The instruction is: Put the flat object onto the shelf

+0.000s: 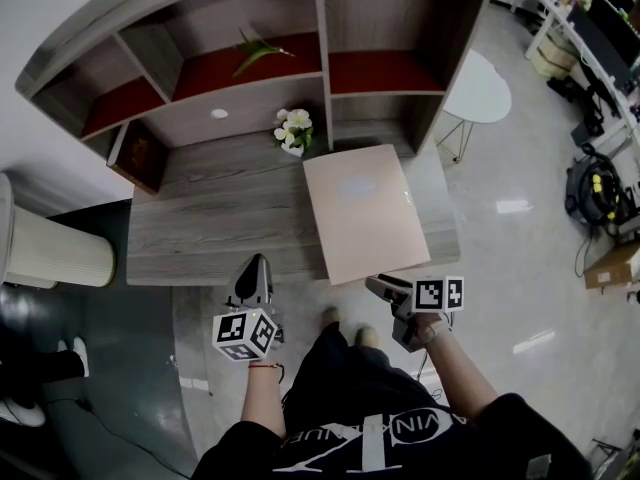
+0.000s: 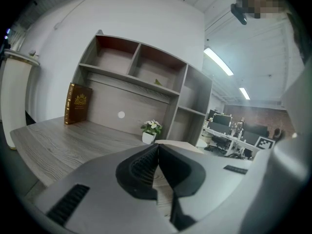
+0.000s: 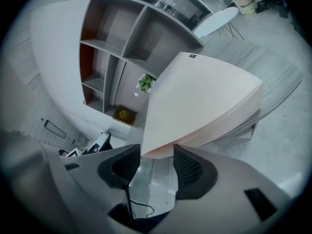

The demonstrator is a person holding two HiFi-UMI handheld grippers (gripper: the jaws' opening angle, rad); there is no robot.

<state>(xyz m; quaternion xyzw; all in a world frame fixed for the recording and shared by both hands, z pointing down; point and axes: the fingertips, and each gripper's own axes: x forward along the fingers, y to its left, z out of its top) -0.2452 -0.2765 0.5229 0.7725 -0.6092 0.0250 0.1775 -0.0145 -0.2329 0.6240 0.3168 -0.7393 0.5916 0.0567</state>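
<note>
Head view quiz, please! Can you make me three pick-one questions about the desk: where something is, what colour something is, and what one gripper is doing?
1. Where is the flower pot? A) on the desk B) on a chair C) in a box
2. What colour is the big flat book? A) blue B) pink C) green
3. The jaws of the left gripper are: A) wide open B) holding the flower pot C) closed together, empty
Answers: 1 A, it stands on the wood top. 2 B, its cover is pale pink. 3 C, the jaws meet with nothing between.
</note>
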